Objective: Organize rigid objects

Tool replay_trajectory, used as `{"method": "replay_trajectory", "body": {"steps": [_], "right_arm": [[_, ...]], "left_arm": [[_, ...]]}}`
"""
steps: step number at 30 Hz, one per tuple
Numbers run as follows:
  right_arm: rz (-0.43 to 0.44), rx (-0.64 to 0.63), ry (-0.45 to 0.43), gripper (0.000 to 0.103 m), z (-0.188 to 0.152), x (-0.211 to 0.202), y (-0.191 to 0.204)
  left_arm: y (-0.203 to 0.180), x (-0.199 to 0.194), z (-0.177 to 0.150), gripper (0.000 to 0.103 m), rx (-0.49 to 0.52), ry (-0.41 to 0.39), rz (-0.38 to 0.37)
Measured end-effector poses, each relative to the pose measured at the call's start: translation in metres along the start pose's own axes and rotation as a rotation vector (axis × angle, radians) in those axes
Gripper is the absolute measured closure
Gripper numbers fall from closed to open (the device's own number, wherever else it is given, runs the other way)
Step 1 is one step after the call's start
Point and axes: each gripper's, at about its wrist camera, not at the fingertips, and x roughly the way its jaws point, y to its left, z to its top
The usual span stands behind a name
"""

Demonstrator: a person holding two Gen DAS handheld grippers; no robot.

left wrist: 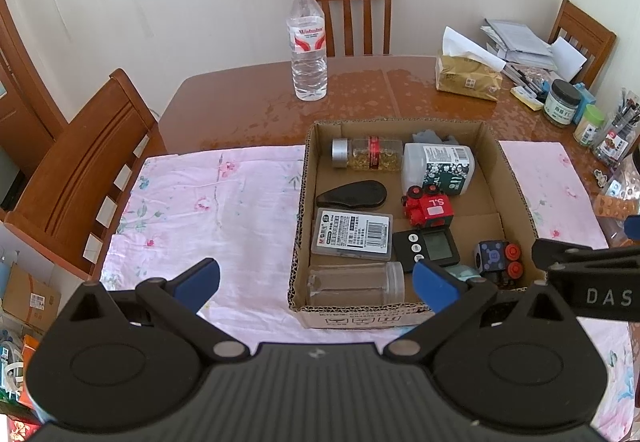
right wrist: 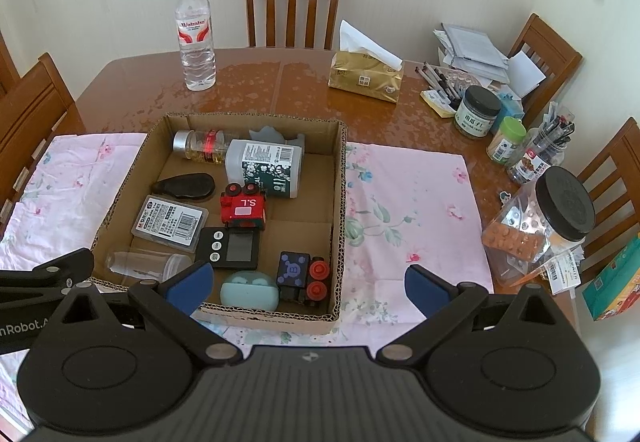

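Note:
A cardboard box (left wrist: 516, 177) (right wrist: 340, 201) sits on a pink floral cloth (left wrist: 208, 209) (right wrist: 416, 201). It holds several rigid objects: a red toy train (left wrist: 429, 206) (right wrist: 243, 206), a white bottle (left wrist: 438, 165) (right wrist: 264, 166), a glass jar with a silver lid (left wrist: 366, 153), a black timer (right wrist: 231, 248), a clear case (left wrist: 352, 234), a clear jar (left wrist: 356, 284), a blue toy train (right wrist: 304, 276) and a mint earbud case (right wrist: 249, 290). My left gripper (left wrist: 316, 282) is open and empty before the box's near left corner. My right gripper (right wrist: 306, 284) is open and empty over the box's near right corner.
A water bottle (left wrist: 308, 41) (right wrist: 195, 33) and a gold tissue pack (right wrist: 366, 75) stand on the wooden table (right wrist: 256, 85) behind the box. Jars, pens and papers (right wrist: 504, 121) crowd the right side. A large black-lidded jar (right wrist: 560, 209) stands near right. Chairs surround the table.

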Motion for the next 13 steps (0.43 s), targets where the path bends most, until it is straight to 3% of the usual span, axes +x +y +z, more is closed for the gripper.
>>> {"method": "replay_trajectory", "body": {"steps": [13], "right_arm": [[0.001, -0.004, -0.008, 0.000, -0.0018, -0.0038, 0.0022]], "left_arm": [[0.0019, -0.0012, -0.0011, 0.001, -0.005, -0.001, 0.002]]}}
